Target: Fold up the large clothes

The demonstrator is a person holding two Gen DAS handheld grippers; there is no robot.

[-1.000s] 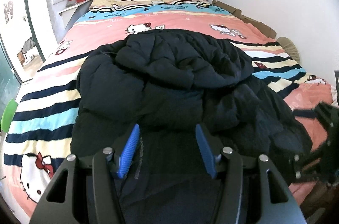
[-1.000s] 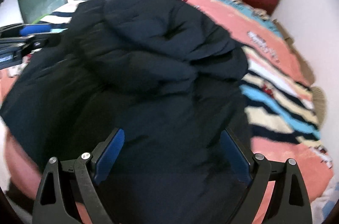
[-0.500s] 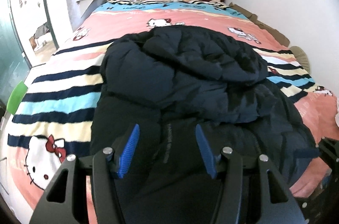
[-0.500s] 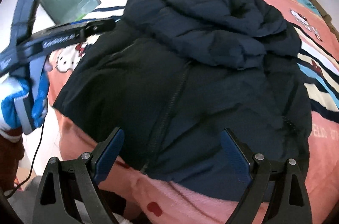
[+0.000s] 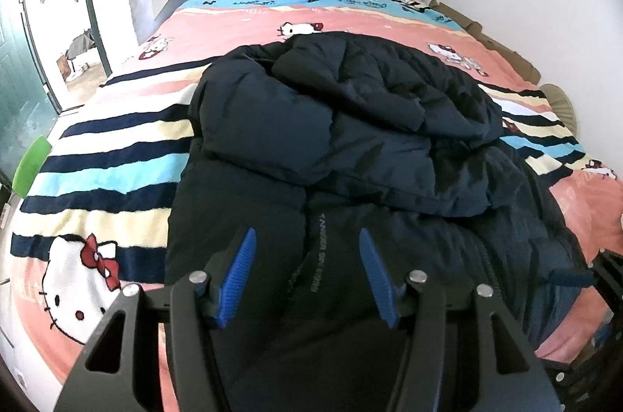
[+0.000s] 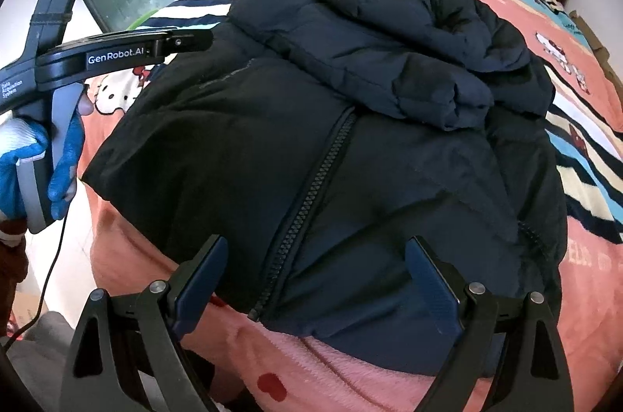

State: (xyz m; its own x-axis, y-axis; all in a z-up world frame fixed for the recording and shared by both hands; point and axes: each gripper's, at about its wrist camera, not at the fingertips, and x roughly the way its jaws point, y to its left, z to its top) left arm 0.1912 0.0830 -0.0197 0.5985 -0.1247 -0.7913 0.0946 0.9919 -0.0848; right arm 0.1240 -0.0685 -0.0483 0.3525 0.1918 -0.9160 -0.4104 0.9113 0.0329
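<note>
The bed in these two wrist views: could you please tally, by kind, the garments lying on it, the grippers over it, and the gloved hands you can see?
Dark puffer jacket on the bed: 1
Grippers, left gripper and right gripper, both with jaws apart and nothing between them: 2
Gloved hand holding the left gripper's handle: 1
Total: 4

A dark navy puffer jacket (image 5: 350,147) lies rumpled on the bed, zipper (image 6: 311,190) up, its upper part bunched.
</note>
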